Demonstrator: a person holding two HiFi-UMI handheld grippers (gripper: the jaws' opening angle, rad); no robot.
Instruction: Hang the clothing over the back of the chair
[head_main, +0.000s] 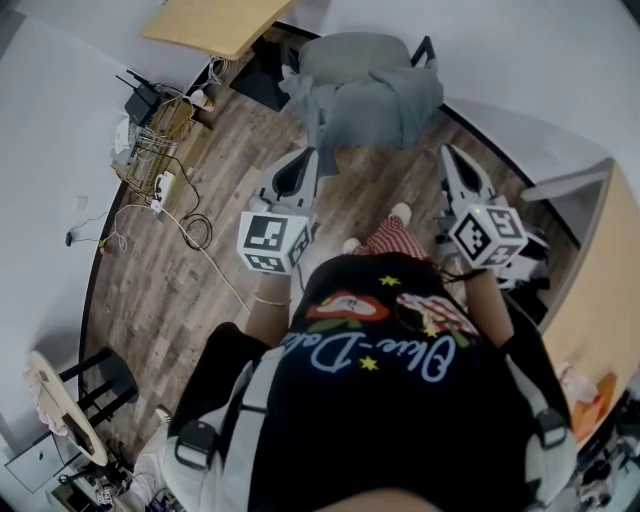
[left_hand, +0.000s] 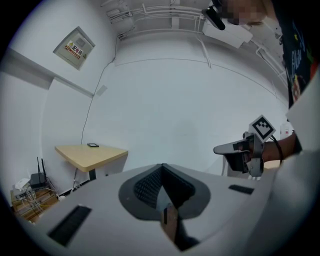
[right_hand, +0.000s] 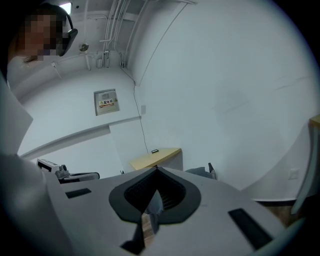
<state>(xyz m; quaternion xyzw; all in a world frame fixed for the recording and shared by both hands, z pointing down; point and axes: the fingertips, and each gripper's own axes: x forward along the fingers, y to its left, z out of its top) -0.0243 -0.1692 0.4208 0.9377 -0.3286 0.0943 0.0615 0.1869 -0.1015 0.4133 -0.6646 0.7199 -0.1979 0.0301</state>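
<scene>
Currently both sets of jaws are pressed together, nothing pinched. The left gripper (head_main: 308, 158) and right gripper (head_main: 450, 158) are held up side by side, aimed slightly below level at a white wall.

The grey clothing (head_main: 370, 95) is in neither grip. It lies draped over the chair (head_main: 427, 48), just ahead of the jaws, between the two sets and below their line. One fold hangs down the near side, close to the left jaws' tips. Can't tell from above whether it touches them. Also can't tell whether the cloth sits over the backrest or the seat.

Only one container: a wire basket (head_main: 150, 150) on the floor by the wall, well off to the left of the left jaws. Cables (head_main: 195, 232) run from it across the floor; the rest of its contents are too small to read. A black router (head_main: 140, 100) with antennas sits just beyond it, and a white power strip (head_main: 160, 185) on its near side.

The surface is a wood-plank floor (head_main: 200, 290). A light wood worktop (head_main: 215, 25) stands ahead-left of the left jaws, with one small dark flat item (left_hand: 92, 145) on it. A second worktop (head_main: 600, 300) is to the right of the right jaws. A black stool (head_main: 100, 385) is behind and left of the left jaws. There is a framed notice (left_hand: 75, 48) high on the wall, above-left of the left jaws.
</scene>
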